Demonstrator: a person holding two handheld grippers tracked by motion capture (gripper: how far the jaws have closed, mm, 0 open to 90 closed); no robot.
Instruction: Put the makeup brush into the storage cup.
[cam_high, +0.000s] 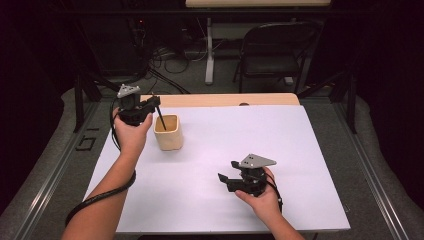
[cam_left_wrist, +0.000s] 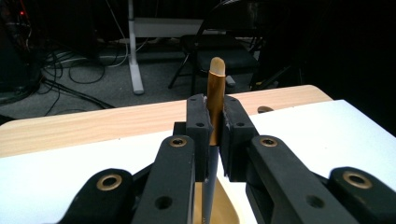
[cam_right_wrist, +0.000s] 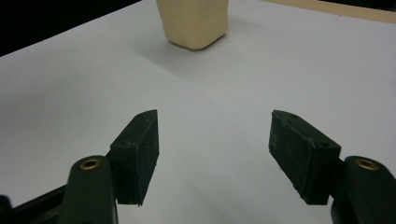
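A tan cup (cam_high: 168, 132) stands on the white sheet (cam_high: 280, 145) at the left. Just above its rim my left gripper (cam_high: 154, 103) is shut on a thin pen (cam_high: 161, 119) that slants down into the cup. In the left gripper view the pen's gold upper part (cam_left_wrist: 216, 88) sticks up between the jaws of the left gripper (cam_left_wrist: 215, 123), its dark lower part drops toward the cup's mouth (cam_left_wrist: 226, 207). My right gripper (cam_high: 228, 171) rests low over the sheet near the front, open, nothing between its fingers. From the right gripper (cam_right_wrist: 214, 154) the cup (cam_right_wrist: 194, 21) is straight ahead, some way off.
The sheet covers most of a wooden table whose bare far edge (cam_high: 220, 99) shows behind it. Beyond the table are a folding chair (cam_high: 275, 50), a white desk leg (cam_high: 209, 50) and cables on the floor. Dark metal rails run along both sides.
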